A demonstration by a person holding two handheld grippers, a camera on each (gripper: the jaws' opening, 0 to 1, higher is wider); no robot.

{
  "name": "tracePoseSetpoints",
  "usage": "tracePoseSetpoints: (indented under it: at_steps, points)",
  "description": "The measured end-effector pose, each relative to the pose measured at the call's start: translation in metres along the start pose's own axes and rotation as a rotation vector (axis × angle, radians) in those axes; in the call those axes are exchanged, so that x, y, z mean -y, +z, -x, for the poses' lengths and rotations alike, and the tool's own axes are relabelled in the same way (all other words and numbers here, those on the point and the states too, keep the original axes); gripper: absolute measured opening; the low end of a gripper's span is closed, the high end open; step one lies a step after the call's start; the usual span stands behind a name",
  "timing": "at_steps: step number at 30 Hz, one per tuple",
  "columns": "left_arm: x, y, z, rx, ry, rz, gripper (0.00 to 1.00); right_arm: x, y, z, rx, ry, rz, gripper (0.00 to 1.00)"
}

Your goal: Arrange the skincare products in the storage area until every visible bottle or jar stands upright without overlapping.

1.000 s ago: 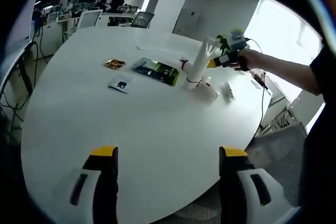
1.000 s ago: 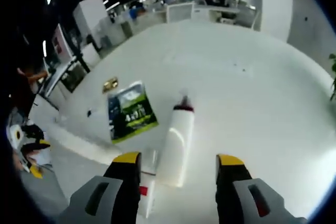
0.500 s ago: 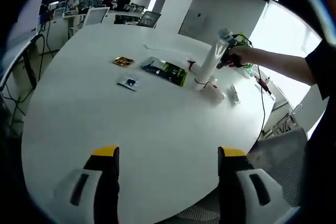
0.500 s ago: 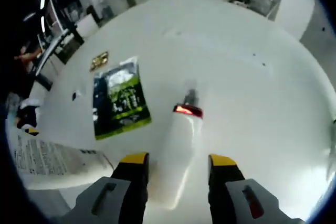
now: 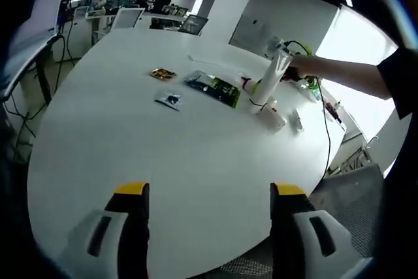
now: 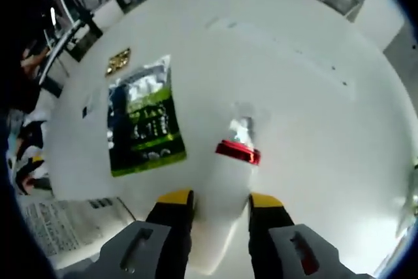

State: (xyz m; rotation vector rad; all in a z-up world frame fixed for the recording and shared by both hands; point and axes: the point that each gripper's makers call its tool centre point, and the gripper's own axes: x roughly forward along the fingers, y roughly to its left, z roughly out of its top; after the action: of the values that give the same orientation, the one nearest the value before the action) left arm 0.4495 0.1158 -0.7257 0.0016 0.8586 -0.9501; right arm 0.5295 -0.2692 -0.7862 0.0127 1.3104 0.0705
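My right gripper is shut on a tall white bottle. The bottle's red ring and clear cap point away from me, toward the white tabletop. In the left gripper view the same white bottle stands tilted above the table's far side. A person's hand holds the right gripper at the bottle's upper end. My left gripper hovers open over the near table edge with nothing between its jaws.
A green packet lies left of the bottle, with a gold sachet beyond it. A white printed box lies at lower left. The left gripper view has a small white sachet, a lying white tube and a small item.
My right gripper's jaws have closed onto the white bottle, and the view now looks more steeply down at the table. In the left gripper view the bottle has swung a little more upright.
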Motion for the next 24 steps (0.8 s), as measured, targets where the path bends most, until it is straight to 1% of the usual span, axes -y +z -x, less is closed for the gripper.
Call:
tracePoseSetpoints:
  at_steps: [3,6,7,8,9,10,11,14,19,24]
  points:
    - [-0.001,0.0,-0.001,0.002,0.001,0.004,0.69,-0.001,-0.002,-0.001,-0.029,0.013,0.023,0.27]
    - [-0.001,0.001,-0.004,0.001,-0.001,0.002,0.69,-0.002,-0.005,-0.003,-0.076,0.013,0.018,0.28]
    - [0.0,0.002,-0.004,0.002,-0.002,0.003,0.69,-0.003,-0.008,-0.006,-0.111,0.003,0.044,0.29]
    - [0.001,0.002,-0.005,0.003,-0.005,0.002,0.69,-0.002,-0.01,-0.009,-0.134,-0.024,0.075,0.3]
    - [0.001,0.003,-0.005,0.003,-0.007,0.0,0.69,-0.001,-0.012,-0.007,-0.175,-0.035,0.124,0.3]
    - [0.002,0.004,-0.006,0.004,-0.009,-0.003,0.69,-0.003,-0.009,-0.009,-0.185,-0.055,0.145,0.3]
    - [0.002,0.004,-0.005,0.004,-0.01,-0.004,0.69,-0.007,-0.008,-0.01,-0.193,-0.048,0.131,0.3]
    - [0.002,0.003,-0.005,0.007,-0.01,-0.003,0.69,-0.005,-0.008,-0.01,-0.194,-0.032,0.138,0.3]
    - [-0.002,-0.004,-0.005,-0.005,-0.004,0.009,0.68,-0.007,-0.01,-0.009,-0.207,-0.028,0.162,0.3]
    - [0.002,-0.004,-0.011,-0.012,-0.013,0.006,0.67,-0.007,-0.011,-0.008,-0.229,-0.018,0.157,0.31]
